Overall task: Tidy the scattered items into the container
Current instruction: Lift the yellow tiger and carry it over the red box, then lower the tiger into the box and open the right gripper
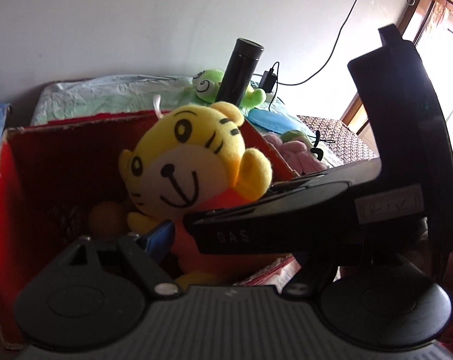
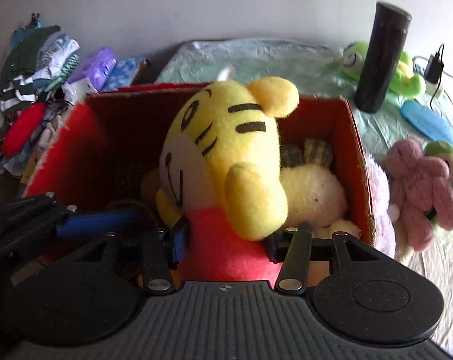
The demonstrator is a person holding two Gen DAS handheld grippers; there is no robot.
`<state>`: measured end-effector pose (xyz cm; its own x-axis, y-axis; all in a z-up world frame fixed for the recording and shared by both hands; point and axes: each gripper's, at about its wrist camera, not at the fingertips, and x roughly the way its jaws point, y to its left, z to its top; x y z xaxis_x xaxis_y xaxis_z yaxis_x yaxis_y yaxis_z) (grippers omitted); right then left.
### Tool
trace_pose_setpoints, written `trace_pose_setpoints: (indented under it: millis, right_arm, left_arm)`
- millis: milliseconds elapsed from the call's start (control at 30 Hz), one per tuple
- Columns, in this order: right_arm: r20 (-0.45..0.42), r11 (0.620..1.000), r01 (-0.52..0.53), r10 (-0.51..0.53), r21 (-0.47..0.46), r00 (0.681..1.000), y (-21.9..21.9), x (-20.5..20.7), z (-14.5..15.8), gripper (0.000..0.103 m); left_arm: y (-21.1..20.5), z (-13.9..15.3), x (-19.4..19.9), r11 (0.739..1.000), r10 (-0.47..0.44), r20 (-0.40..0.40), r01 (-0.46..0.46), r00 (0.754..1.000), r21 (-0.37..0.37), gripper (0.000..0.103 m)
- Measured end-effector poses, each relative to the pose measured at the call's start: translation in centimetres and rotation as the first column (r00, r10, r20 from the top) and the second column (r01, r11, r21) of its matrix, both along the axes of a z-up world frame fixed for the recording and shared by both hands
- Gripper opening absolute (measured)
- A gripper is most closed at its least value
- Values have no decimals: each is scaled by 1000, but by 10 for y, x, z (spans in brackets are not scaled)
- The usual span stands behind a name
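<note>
Right tongs [image 2: 226, 237] sit about halfway open around the red body of the yellow tiger toy [image 2: 226, 150], a pad [image 2: 179, 235] against each side of it. Left tongs [image 1: 220, 252] reach in from the other side, one blue pad [image 1: 157, 237] touching the toy's red body; the second finger is hidden behind the right tongs, so I cannot tell whether they grip it. The tiger stands upright inside the red box [image 2: 358, 162], its head above the rim, with a white soft toy [image 2: 313, 192] lying behind it in the box. Just outside the box's right wall lies a pink soft toy [image 2: 418, 186]. Farther back on the pale green sheet [image 2: 256, 57] stand a black flask [image 2: 379, 60] and a green frog toy [image 2: 352, 57], a charger [image 2: 433, 63] beside them. Far left, a pile of clothes [image 2: 40, 69] rests against the wall.
</note>
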<state>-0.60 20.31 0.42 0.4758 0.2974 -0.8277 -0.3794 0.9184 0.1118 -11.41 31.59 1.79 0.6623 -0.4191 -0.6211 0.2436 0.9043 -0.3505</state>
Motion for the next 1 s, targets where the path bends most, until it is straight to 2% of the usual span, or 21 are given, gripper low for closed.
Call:
trace_pose_setpoints:
  millis: [200,467,533,600,667,900,1000]
  right_arm:
    - [-20,992,42,-40,120,999,-14,0,1,60]
    - [46,953,98,-115,286,992,-49,-12,13,68]
    - [40,929,135,-158,344,987,-60,-10,14,64]
    - [3,904,150,-165,401,986,-66,-5,10,42]
    - [-29,884,148,-151,444,988,-66,-1,7,35]
    - [30,910,87,-108,405,994,-58,-7,11,29]
    - [9,898,97,-111,429,994,-70,-8,10,28]
  left_arm:
    - [-1,-5,8,1000,9,-28,-10,1000,-25,81]
    - [10,-7,14,998,34,-74,-38,997,-52,81]
    - [13,-7,17,998,41,-81,-45,996,-49,81]
    - [13,-8,21,998,49,-91,-51,995,-30,81]
    - [11,-9,27,999,47,-102,-49,994,-19,81]
    - [-11,-15,38,1000,5,-122,-2,993,20,82]
    - [-17,-17,42,1000,-17,-131,18,991,10,88]
